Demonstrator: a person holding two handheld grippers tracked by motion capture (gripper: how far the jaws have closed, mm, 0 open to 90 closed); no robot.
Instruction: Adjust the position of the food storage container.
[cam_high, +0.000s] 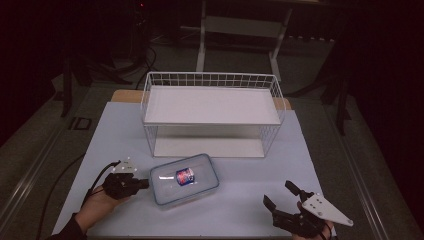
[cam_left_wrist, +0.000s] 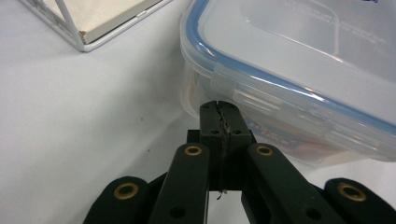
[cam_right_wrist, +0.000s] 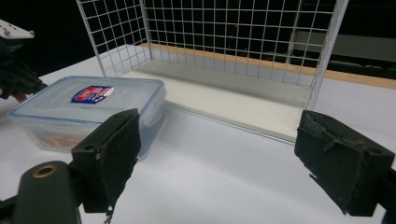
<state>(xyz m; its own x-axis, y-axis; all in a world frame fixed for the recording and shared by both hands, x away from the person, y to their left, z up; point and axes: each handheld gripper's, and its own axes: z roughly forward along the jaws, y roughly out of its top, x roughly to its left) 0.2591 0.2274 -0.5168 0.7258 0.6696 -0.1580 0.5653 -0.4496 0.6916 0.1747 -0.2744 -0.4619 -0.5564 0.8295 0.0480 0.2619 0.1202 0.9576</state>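
Observation:
A clear plastic food box (cam_high: 185, 179) with a blue-rimmed lid and a red and blue label lies on the pale table in front of the wire rack. My left gripper (cam_high: 145, 183) is shut with nothing between its jaws, its tips right at the box's left side. In the left gripper view the closed fingertips (cam_left_wrist: 219, 112) meet just under the lid clip of the box (cam_left_wrist: 299, 70). My right gripper (cam_high: 280, 194) stands open near the table's front right, apart from the box. In the right gripper view the box (cam_right_wrist: 88, 109) lies ahead to the left between the wide-apart jaws.
A white wire rack (cam_high: 212, 112) with an upper shelf and a lower board stands at the back middle of the table (cam_high: 250, 200). Its lower board (cam_right_wrist: 224, 95) lies ahead of the right gripper. Dark floor and a table frame lie beyond.

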